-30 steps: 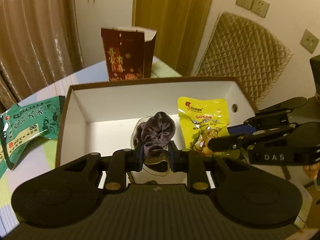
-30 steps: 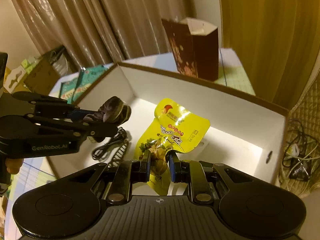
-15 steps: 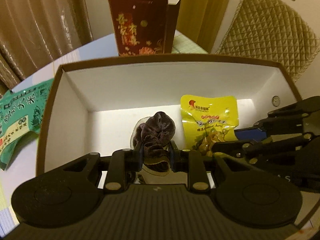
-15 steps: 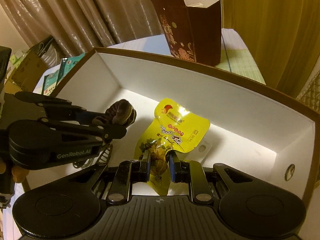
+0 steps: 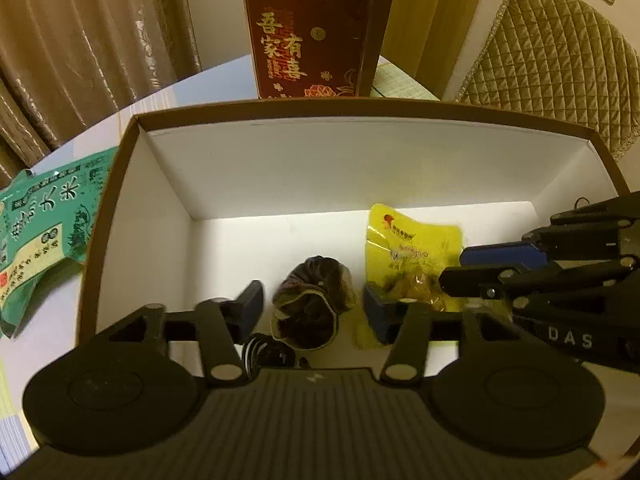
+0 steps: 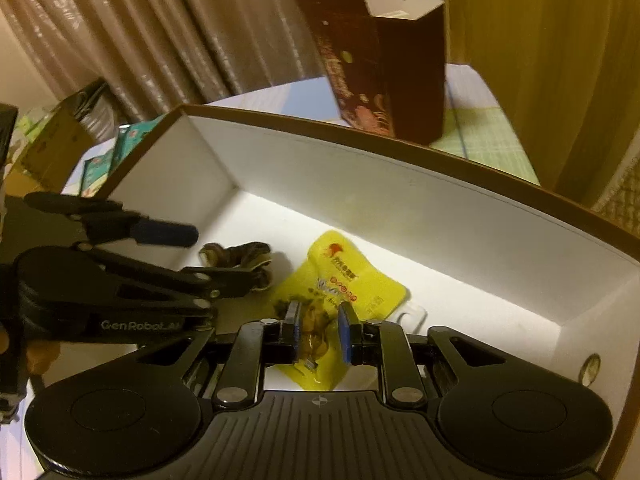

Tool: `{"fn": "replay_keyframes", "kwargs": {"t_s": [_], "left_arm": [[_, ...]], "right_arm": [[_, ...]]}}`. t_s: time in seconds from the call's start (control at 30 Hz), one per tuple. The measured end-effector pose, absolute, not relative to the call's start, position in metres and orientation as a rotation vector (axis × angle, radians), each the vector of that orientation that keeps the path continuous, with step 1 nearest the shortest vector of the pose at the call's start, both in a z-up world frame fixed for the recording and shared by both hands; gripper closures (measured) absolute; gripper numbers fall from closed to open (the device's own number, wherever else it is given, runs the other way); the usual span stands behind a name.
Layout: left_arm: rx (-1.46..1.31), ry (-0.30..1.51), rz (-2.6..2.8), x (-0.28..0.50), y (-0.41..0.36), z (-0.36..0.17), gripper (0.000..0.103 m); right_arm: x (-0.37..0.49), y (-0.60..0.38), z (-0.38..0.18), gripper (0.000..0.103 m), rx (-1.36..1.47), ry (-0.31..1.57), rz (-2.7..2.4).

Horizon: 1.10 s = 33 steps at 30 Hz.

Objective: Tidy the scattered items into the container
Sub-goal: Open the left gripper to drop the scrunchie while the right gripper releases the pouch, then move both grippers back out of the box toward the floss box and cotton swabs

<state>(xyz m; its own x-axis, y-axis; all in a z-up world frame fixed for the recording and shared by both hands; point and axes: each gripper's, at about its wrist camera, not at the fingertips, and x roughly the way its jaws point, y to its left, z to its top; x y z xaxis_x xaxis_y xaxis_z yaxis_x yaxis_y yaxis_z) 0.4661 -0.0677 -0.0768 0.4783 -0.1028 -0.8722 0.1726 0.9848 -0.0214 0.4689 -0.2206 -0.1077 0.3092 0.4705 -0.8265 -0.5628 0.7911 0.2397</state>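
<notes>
Both grippers' fingers opening: left gripper (image 5: 314, 310) around scrunchie (image 5: 312, 300), right gripper (image 6: 320, 330) around yellow packet (image 6: 340, 280).

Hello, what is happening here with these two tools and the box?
A person is tidying small items into a white box with two handheld grippers. The left gripper is opening over a dark scrunchie, which now lies free on the box floor. The right gripper is also opening, with a yellow snack packet between its fingers. A green packet remains outside on the table.
</notes>
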Motion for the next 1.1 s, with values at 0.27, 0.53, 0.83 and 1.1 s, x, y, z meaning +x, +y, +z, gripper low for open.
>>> {"fn": "replay_keyframes", "kwargs": {"t_s": [0.27,0.53,0.83,1.1], "left_arm": [[0.076,1.051,-0.174,0.456,-0.065,-0.066,0.026],[0.110,1.050,-0.177,0.437,-0.073,-0.056,0.013],[0.124,1.041,-0.137,0.409,-0.081,-0.038,0.012],[0.138,1.000,-0.097,0.384,-0.097,-0.016,0.012]], "right_arm": [[0.449,-0.230,-0.093,0.011,-0.237,0.998,0.664],[0.423,-0.237,-0.082,0.002,-0.348,0.967,0.645],[0.396,-0.254,-0.071,0.002,-0.349,0.953,0.608],[0.376,-0.269,-0.054,0.002,-0.310,0.920,0.610]]}}
